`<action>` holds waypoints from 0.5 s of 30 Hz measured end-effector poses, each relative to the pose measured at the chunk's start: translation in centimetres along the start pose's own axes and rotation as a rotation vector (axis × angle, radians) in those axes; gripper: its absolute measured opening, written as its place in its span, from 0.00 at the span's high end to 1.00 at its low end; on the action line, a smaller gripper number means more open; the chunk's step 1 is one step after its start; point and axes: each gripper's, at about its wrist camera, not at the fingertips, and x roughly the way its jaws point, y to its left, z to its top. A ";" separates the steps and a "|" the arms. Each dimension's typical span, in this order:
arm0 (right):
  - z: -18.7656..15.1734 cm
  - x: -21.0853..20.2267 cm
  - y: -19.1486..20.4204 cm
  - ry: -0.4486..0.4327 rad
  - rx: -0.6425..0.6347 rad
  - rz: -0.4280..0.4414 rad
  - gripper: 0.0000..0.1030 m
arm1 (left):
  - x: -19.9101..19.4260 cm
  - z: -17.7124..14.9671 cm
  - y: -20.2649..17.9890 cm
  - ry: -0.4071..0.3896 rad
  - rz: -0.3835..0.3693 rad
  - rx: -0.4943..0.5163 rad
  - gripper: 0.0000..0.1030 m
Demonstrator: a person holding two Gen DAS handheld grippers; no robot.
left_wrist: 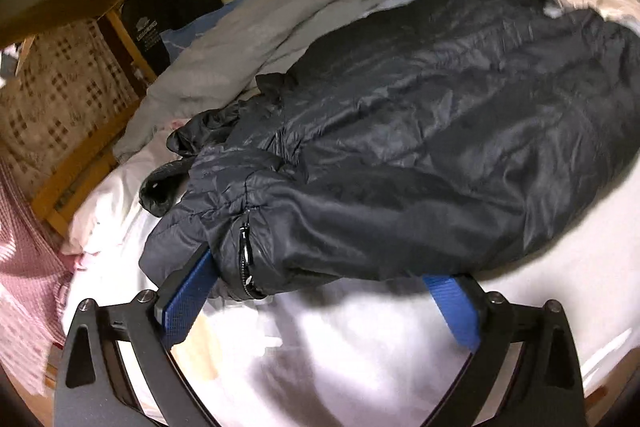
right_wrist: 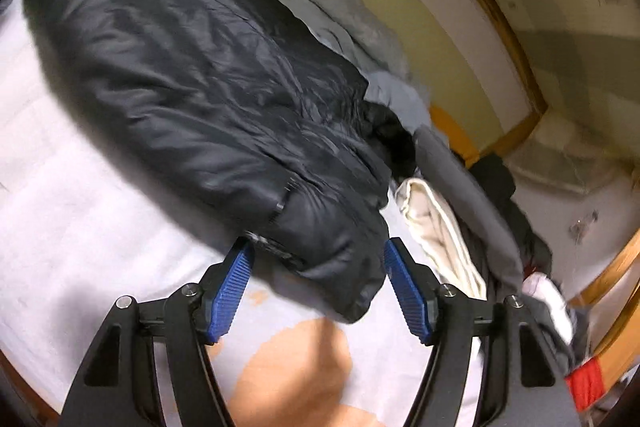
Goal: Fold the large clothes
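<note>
A dark puffy jacket lies spread across the white bed sheet. Its zipped hem corner faces the left wrist camera. My left gripper is open wide, its blue pads far apart, and the hem drapes over both fingertips. In the right wrist view the other end of the jacket points at the camera. A corner of it sits between the blue pads of my right gripper. The fingertips flank that corner without visibly squeezing it, so the gripper is open.
A grey garment and other clothes lie heaped beyond the jacket. A cream cloth and grey garment lie right of the right gripper. A wooden bed frame borders the mattress. A checked cushion sits at far left.
</note>
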 end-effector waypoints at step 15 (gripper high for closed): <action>0.1 -0.3 -4.3 -0.007 0.284 0.174 0.90 | -2.4 0.5 1.6 -0.125 -0.035 -0.036 0.67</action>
